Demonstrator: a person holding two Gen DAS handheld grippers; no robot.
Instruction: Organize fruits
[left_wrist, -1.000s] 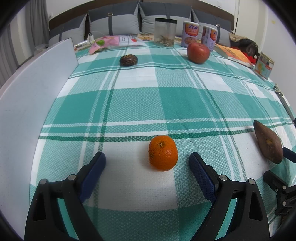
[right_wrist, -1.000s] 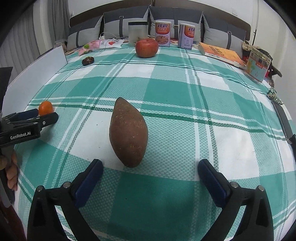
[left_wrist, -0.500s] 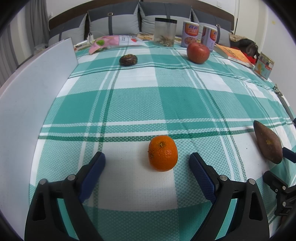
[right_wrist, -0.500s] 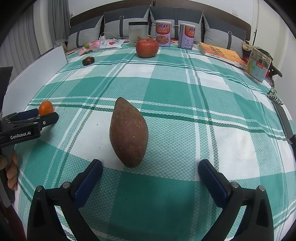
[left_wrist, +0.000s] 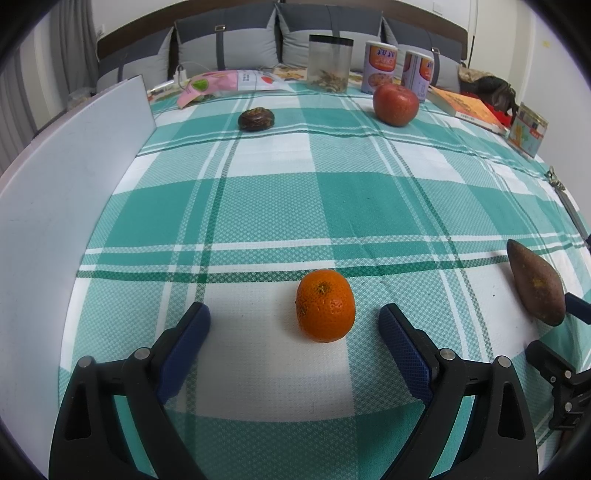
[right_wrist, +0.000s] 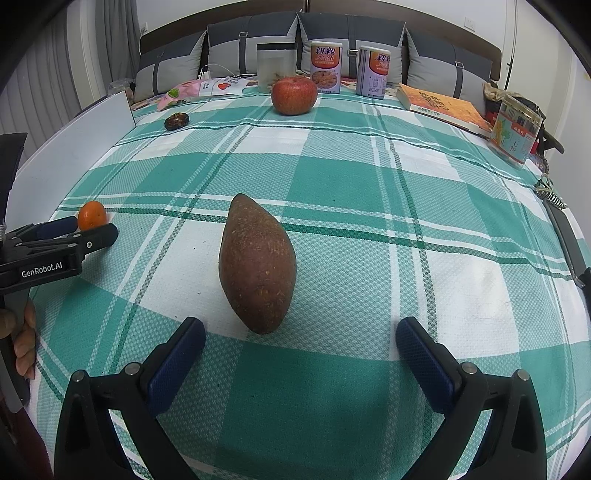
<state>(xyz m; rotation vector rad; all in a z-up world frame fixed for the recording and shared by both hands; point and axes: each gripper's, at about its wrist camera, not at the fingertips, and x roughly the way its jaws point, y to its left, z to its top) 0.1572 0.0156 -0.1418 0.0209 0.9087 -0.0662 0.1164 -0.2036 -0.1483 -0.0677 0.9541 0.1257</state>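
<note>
Right now we are looking at a green-and-white checked tablecloth covering the table, a white board standing along its left edge. We are holding the right gripper with jaws wide apart, nothing between the pads, sweet potato lying just ahead of them. We are holding the left gripper jaws wide too, orange sitting between its fingertips, touching neither pad. Far back, the apple is sitting near two cans, and a small dark fruit is lying well left of it.
</note>
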